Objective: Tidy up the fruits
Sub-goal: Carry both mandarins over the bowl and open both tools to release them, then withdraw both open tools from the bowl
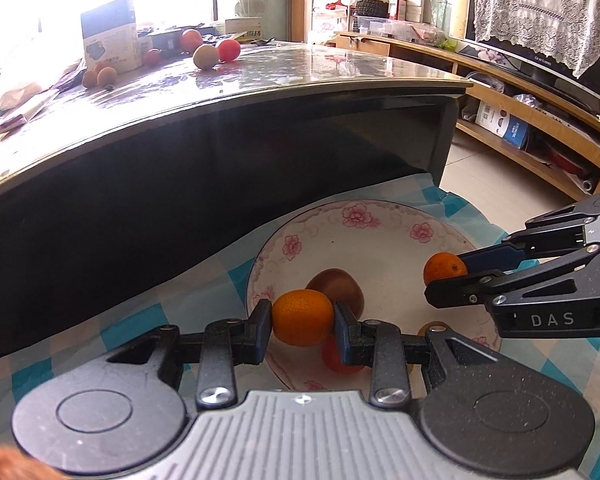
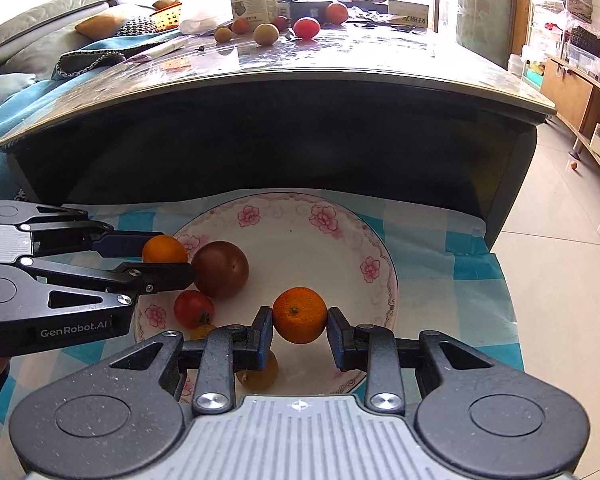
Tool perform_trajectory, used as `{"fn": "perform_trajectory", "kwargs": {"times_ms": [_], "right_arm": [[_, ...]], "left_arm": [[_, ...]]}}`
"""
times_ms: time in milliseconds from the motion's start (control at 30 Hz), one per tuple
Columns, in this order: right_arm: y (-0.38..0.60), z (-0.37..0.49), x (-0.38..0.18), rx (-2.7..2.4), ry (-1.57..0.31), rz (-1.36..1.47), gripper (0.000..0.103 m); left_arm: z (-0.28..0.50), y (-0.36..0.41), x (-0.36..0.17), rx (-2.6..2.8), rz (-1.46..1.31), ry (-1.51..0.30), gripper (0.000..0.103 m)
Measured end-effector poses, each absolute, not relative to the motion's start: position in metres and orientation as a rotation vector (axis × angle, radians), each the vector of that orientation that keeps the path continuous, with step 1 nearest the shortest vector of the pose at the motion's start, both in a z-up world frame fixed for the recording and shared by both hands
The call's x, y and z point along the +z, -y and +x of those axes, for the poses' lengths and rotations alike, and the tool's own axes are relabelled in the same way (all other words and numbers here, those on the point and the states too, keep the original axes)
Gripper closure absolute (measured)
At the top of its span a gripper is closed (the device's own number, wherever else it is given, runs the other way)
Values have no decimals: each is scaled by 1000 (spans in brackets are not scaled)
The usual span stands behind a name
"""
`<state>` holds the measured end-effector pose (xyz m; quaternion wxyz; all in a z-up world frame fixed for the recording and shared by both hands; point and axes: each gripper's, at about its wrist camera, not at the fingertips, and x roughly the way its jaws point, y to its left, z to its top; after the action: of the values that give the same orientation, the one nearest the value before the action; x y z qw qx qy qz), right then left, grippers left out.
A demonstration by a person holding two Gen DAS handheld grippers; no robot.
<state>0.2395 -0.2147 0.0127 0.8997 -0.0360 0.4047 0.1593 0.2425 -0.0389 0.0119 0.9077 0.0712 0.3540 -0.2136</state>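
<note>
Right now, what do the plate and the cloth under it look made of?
The plate looks like glazed ceramic: glossy white, printed pink flowers along the rim. The cloth looks like thin plastic or paper sheeting, though that's uncertain: blue-and-white checks, creased edges.

- The plate [image 2: 380, 256] is lying on the cloth [image 2: 460, 272], before the table [image 2: 300, 80].
- A brown fruit [image 2: 220, 269] and a tomato [image 2: 193, 309] are sitting in the plate.
- More fruits [image 2: 265, 34] are lying on the table, behind the plate.

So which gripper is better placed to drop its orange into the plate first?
Right. The right gripper holds its orange well over the plate; the left gripper holds its orange near the rim.
</note>
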Motion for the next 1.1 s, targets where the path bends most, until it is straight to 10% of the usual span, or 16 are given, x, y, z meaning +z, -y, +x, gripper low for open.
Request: {"fn": "perform_trajectory", "kwargs": {"times_ms": [1100], "right_arm": [[202, 184, 47, 351, -822, -41, 76]], "left_arm": [[158, 5, 53, -476, 105, -752, 60]]}}
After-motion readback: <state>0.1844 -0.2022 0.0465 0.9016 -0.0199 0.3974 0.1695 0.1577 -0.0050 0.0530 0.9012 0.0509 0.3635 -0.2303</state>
